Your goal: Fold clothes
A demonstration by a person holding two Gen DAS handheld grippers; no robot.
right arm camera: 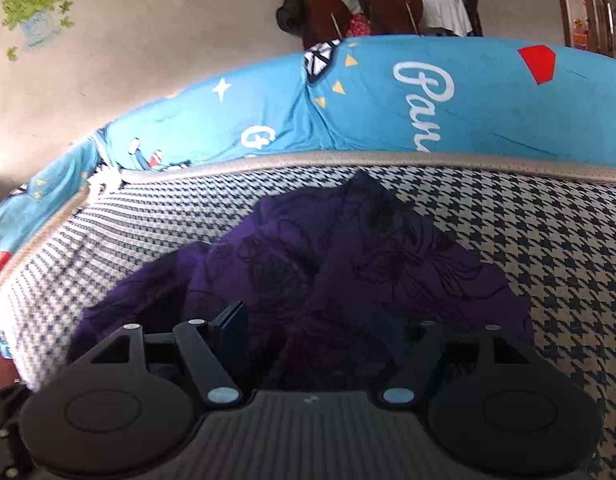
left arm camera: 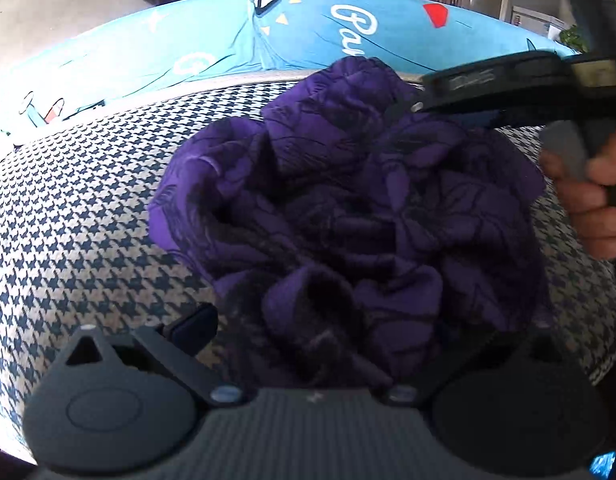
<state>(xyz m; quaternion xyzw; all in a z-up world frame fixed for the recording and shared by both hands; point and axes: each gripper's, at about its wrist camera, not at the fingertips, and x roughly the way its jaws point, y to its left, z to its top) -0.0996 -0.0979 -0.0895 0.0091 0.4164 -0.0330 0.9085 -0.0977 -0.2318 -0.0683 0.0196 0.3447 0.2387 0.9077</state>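
My left gripper [left arm camera: 364, 320], jaws wide with cloth between them unclamped, sits at the near edge of the crumpled purple garment [left arm camera: 348, 208] mid-cushion [left arm camera: 79, 216], right gripper [right arm camera: 320, 320] likewise spread over its far side; I'd pinch true hems, not bunched folds.

Houndstooth mattress [right arm camera: 548, 240], blue cartoon bedding [right arm camera: 388, 112] behind; cream wall [right arm camera: 127, 40] (leaf decals).

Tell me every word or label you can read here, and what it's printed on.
"Par", white script cut off by the purple garment, on the blue sheet.
"G", a white letter, lower on the same sheet.
Embossed marking on the right tool arm: too blurred to read.
Nothing else legible.
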